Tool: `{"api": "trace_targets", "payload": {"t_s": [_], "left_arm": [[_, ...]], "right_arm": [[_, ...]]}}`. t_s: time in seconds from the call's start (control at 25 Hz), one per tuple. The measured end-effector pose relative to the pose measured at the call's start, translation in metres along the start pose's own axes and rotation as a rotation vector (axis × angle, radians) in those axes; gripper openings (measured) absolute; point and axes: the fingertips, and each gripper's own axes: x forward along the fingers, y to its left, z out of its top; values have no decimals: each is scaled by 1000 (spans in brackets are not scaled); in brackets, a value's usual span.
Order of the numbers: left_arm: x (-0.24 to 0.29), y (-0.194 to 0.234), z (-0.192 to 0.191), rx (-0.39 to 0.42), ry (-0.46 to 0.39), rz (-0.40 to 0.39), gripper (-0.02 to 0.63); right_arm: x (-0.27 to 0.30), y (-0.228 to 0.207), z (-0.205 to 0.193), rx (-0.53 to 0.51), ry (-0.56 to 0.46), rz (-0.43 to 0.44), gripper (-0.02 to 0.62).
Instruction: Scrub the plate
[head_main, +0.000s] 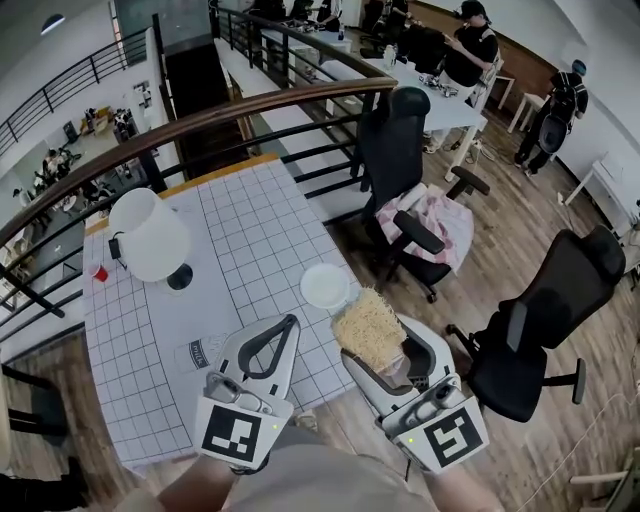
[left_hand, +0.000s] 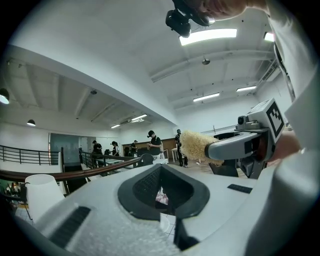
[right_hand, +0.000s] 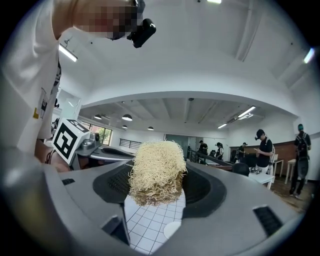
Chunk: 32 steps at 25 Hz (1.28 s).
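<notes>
Holding a two-jaw tool in each hand, a person works at the near edge of a white, grid-lined tabletop (head_main: 250, 230). The right gripper (head_main: 372, 338) (right_hand: 157, 175) has its jaws clamped on a pale yellow, tangled-fibre scrubbing pad (head_main: 368, 325) (right_hand: 156, 170), which sticks out past the jaw tips. The small round white plate (head_main: 325, 286) (right_hand: 172, 229) lies flat close to the tabletop's right edge. In the head view the pad sits just on its near side, and the right gripper view shows the plate lower down, apart from the pad. The left gripper (head_main: 285, 332) (left_hand: 160, 169) is beside it over the near edge, its jaws drawn together with nothing between them. A white cone-shaped lamp (head_main: 150, 235) stands toward the left edge, with a small red cup (head_main: 99, 272) beside it. A black office chair (head_main: 410, 130) draped with pink cloth (head_main: 440, 220) stands off the right edge.
</notes>
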Motion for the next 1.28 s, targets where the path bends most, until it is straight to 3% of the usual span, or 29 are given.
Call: {"api": "trace_targets", "payload": {"t_s": [0.32,0.88,1.28], "left_arm": [[11,32,-2,-16,-23,13,14],[39,31,-26,-19,61,53,14],[70,39,-54,17,138,46,14]], "right_arm": [[31,-8,-16,-31,54,5,284],[42,-29,-38,11,63,98,284],[58,-59,-74,49,130,72,284]]}}
